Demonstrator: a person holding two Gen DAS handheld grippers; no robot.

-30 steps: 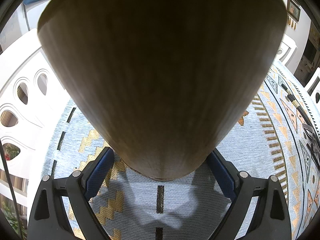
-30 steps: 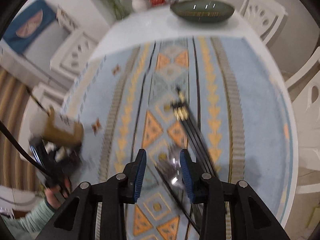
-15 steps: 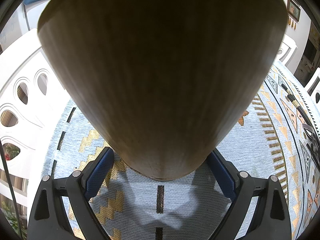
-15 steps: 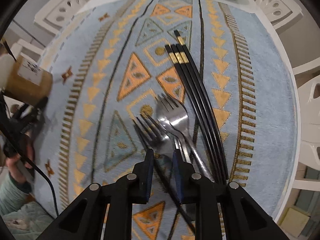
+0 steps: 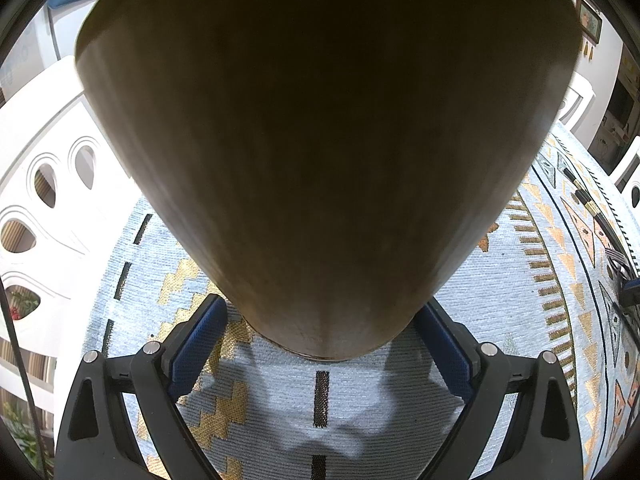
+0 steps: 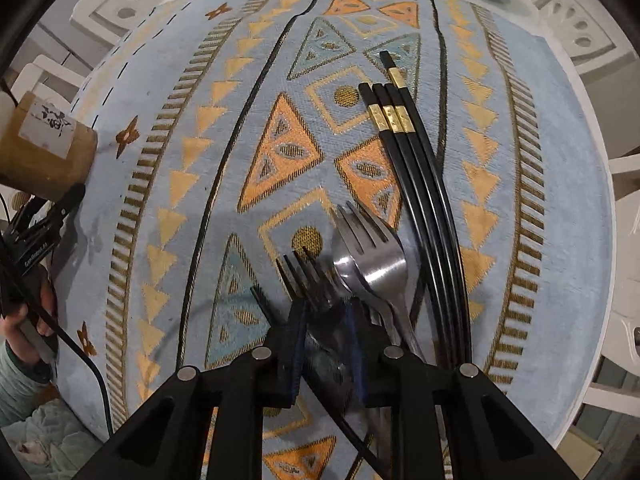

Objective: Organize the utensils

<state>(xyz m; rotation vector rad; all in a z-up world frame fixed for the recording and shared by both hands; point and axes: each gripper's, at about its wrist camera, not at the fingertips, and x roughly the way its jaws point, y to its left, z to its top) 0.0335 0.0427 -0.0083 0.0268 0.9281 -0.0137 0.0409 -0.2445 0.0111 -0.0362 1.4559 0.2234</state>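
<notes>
Right gripper (image 6: pixel 328 336) straddles dark fork (image 6: pixel 308 276) beside black chopsticks (image 6: pixel 420 168)

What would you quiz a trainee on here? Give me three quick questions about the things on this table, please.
1. True or false: in the right wrist view, the chopsticks lie to the left of the shiny fork.
2. How many black chopsticks are there?
3. What sits between the jaws of the right gripper? A: the dark fork. B: a chopstick. C: a knife.
Key: 1 false, they lie to its right; 2 four; 3 A.
</notes>
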